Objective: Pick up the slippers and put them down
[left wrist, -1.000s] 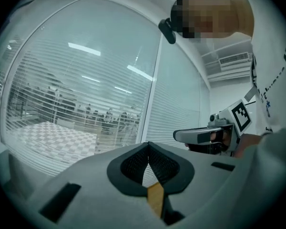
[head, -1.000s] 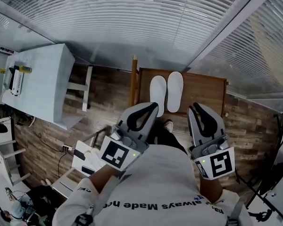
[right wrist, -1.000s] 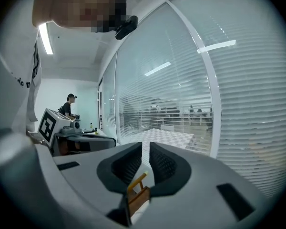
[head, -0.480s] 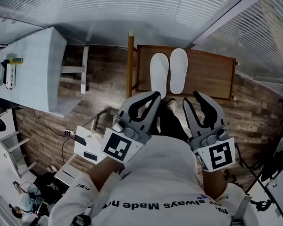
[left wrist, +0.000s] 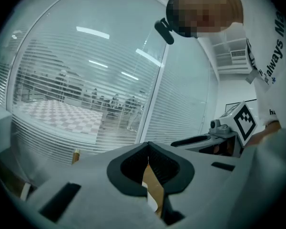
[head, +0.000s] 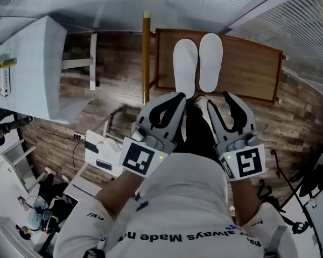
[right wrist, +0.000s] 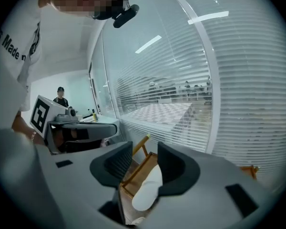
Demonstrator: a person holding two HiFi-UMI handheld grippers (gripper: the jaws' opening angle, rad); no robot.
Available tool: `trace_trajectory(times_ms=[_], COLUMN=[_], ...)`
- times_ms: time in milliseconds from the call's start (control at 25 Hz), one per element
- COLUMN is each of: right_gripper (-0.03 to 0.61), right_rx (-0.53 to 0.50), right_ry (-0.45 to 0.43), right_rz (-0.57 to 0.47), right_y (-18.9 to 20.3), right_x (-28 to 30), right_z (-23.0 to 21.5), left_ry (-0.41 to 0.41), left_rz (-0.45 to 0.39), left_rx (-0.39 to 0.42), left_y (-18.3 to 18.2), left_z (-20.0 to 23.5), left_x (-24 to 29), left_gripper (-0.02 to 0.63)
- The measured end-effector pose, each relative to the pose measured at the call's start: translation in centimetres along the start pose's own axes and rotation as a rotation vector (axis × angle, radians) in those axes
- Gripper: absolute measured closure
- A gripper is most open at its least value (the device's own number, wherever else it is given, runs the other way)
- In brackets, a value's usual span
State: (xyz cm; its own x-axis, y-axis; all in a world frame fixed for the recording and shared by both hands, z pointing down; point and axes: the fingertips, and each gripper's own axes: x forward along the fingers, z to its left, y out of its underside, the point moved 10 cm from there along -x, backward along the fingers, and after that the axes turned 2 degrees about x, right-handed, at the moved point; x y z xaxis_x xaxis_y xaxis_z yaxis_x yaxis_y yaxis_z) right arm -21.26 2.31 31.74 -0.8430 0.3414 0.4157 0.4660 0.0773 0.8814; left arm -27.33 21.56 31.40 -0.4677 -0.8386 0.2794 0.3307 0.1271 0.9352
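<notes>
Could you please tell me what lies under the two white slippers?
A brown wooden table carries both slippers, which lie side by side. The wood directly beneath their soles is covered.

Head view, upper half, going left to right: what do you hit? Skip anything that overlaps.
white table → wooden post → first slipper → second slipper

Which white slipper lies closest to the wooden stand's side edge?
The left slipper, by the stand's left rim; the right slipper lies nearer the middle.
</notes>
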Motion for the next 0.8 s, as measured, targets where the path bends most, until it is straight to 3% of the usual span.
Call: trace_trajectory(times_ms=[800], right_gripper=[0.36], right_rx=[0.106], right_ry=[0.125], right_rz=[0.128], right_y=[14.7], right_x=[8.2], right_z=[-3.9], left_ry=[-0.104], left_rz=[0.056], left_rx=[-0.07], left_y=[11.8], left_z=[3.4], left_x=[4.0], left_gripper=[0.601])
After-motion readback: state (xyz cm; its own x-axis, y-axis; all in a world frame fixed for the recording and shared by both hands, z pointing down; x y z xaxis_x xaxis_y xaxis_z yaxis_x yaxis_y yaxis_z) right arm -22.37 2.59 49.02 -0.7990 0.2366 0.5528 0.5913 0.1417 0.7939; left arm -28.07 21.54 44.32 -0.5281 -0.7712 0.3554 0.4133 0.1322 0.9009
